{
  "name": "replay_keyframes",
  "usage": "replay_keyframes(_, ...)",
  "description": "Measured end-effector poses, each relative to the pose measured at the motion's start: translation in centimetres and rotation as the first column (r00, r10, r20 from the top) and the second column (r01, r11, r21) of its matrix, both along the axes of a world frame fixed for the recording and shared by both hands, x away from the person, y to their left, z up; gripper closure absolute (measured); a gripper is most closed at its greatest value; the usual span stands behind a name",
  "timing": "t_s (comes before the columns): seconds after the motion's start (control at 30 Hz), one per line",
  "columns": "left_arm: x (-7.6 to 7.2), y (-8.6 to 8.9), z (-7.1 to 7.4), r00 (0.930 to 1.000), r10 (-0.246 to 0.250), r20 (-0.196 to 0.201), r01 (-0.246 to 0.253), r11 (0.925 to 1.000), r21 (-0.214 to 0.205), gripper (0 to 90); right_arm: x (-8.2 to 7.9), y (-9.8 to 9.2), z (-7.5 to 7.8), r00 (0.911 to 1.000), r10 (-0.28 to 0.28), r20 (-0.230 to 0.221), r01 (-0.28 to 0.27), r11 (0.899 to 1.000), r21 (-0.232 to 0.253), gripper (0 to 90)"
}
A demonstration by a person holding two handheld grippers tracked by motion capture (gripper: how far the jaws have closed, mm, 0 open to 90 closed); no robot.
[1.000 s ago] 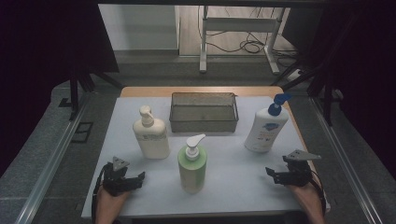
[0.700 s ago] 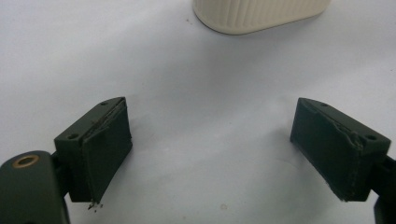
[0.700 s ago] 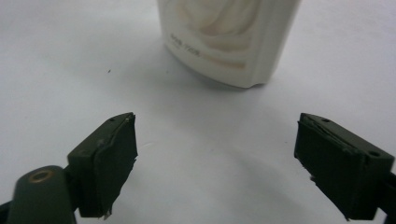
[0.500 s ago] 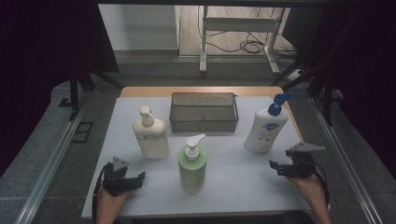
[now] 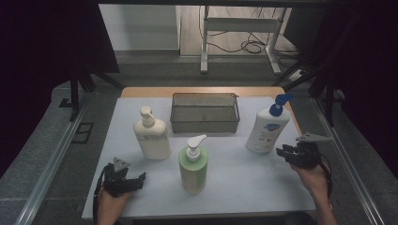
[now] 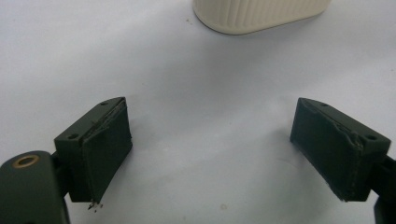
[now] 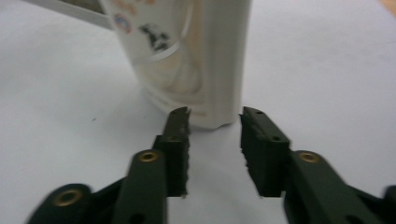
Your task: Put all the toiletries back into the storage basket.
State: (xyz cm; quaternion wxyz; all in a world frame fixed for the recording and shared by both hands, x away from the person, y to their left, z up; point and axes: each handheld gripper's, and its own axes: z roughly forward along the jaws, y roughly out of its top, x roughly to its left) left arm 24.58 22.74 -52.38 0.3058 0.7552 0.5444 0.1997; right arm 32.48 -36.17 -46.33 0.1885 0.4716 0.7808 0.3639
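Three pump bottles stand on the white table sheet [image 5: 244, 183]: a cream one [image 5: 151, 134] at the left, a green one [image 5: 193, 165] in the middle front, and a white one with a blue pump [image 5: 266, 127] at the right. My left gripper [image 5: 137, 180] rests low near the front left, open wide over bare sheet [image 6: 210, 121], with the cream bottle's base [image 6: 261, 14] farther ahead. My right gripper [image 5: 282, 152] hovers just right of the white bottle. Its jaws [image 7: 215, 119] are open a little and hold nothing, with the white bottle's lower edge [image 7: 196, 60] right in front of them.
A dark wire basket [image 5: 204, 123] sits at the back middle of the sheet. Bare wooden tabletop [image 5: 202, 91] shows behind it. Metal rails run along both sides of the table, and a white stand with cables is on the floor beyond.
My right gripper has moved forward and slightly left, closing in on the white bottle with the blue pump. The left gripper and the bottles stay where they were.
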Motion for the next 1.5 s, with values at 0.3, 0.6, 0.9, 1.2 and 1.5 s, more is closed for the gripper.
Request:
replay_keyframes(0.3,0.0,0.0,0.0,1.0000,-0.002,0.000,0.002,1.0000,0.003,12.1,2.4,-0.6,-0.4,0.9995,-0.003,-0.031,0.003,1.000,-0.015,85.8)
replay_keyframes(0.6,0.0,0.0,0.0,1.0000,-0.001,0.000,0.001,1.0000,0.003,12.1,4.7,-1.3,-2.6,0.9971,-0.051,-0.056,0.054,0.997,0.054,90.0)
replay_keyframes(0.9,0.0,0.0,0.0,1.0000,-0.001,0.000,0.001,1.0000,0.003,12.1,6.4,-0.7,-3.5,0.9956,-0.056,-0.075,0.059,0.997,0.041,90.0)
replay_keyframes(1.2,0.0,0.0,0.0,1.0000,-0.001,0.000,0.001,1.0000,0.003,12.1,7.3,-0.3,-4.3,0.9973,-0.005,-0.073,0.009,0.999,0.052,90.0)
replay_keyframes(1.5,0.0,0.0,0.0,1.0000,-0.001,0.001,0.001,1.0000,0.004,12.1,7.0,-0.3,-4.3,0.9952,0.042,-0.088,-0.036,0.997,0.072,90.0)
